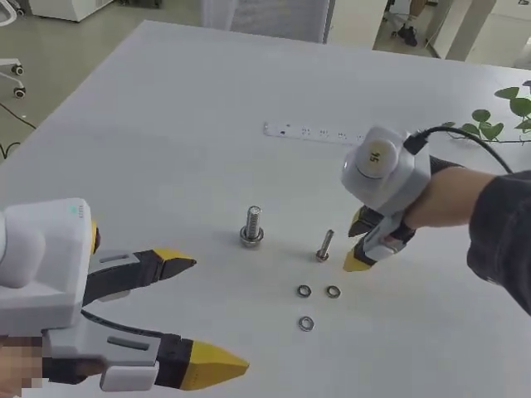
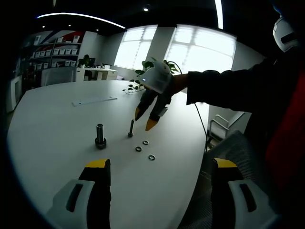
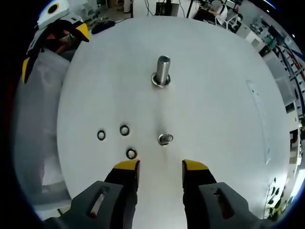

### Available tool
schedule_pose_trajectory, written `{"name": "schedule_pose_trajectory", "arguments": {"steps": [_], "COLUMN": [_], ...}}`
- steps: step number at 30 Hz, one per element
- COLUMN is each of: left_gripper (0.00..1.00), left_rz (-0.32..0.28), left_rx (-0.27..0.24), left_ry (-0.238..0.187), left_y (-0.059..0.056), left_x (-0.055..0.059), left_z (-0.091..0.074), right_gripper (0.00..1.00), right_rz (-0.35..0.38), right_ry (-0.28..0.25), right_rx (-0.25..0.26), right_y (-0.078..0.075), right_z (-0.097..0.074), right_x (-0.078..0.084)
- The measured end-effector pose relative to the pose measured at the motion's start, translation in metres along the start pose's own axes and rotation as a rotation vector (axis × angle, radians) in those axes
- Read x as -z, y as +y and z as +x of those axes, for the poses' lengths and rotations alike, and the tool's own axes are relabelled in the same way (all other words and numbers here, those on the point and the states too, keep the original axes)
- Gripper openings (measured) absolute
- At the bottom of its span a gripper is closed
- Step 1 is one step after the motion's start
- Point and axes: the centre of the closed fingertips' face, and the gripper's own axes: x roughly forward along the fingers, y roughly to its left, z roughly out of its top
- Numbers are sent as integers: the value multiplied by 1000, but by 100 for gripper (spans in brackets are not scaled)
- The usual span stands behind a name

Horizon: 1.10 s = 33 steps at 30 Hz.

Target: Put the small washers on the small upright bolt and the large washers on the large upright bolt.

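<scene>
the right tool [image 1: 358, 243] hangs just beside the small bolt [image 1: 324, 246], jaws apart and holding nothing, tilted down toward the three loose washers [image 1: 304, 291] lying flat on the worktop [image 1: 166, 124] near that bolt's foot, likely so it can pinch one and carry it the short way to the shaft. the left tool [image 1: 211, 313], jaws wide apart and also empty, is held back near the worktop's edge, well apart from the large bolt [image 1: 252, 225] standing upright beside the small one, leaving the right side room.
</scene>
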Motion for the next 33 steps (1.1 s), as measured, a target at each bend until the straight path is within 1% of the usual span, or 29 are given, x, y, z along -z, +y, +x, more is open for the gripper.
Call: {"name": "schedule_pose_trajectory", "arguments": {"steps": [9, 11, 13, 15, 21, 33], "left_gripper": [87, 87, 87, 87, 87, 87], "left_rz": [9, 11, 12, 15, 20, 30], "left_rx": [6, 8, 9, 9, 10, 9], "left_ry": [1, 1, -1, -1, -5, -15], "left_y": [-3, -4, -5, -5, -6, -9], "left_x": [-2, -2, -3, -4, -5, -8], "left_z": [1, 1, 1, 1, 1, -1], "right_gripper": [38, 38, 38, 38, 38, 37], "right_rz": [18, 27, 21, 24, 33, 45], "right_ry": [-11, -14, -10, -10, -11, -22], "right_rx": [6, -5, -1, -9, -26, -32], "right_y": [7, 11, 15, 21, 33, 41], "right_z": [-6, -7, -6, -5, 2, 3], "right_x": [7, 9, 11, 12, 17, 16]}}
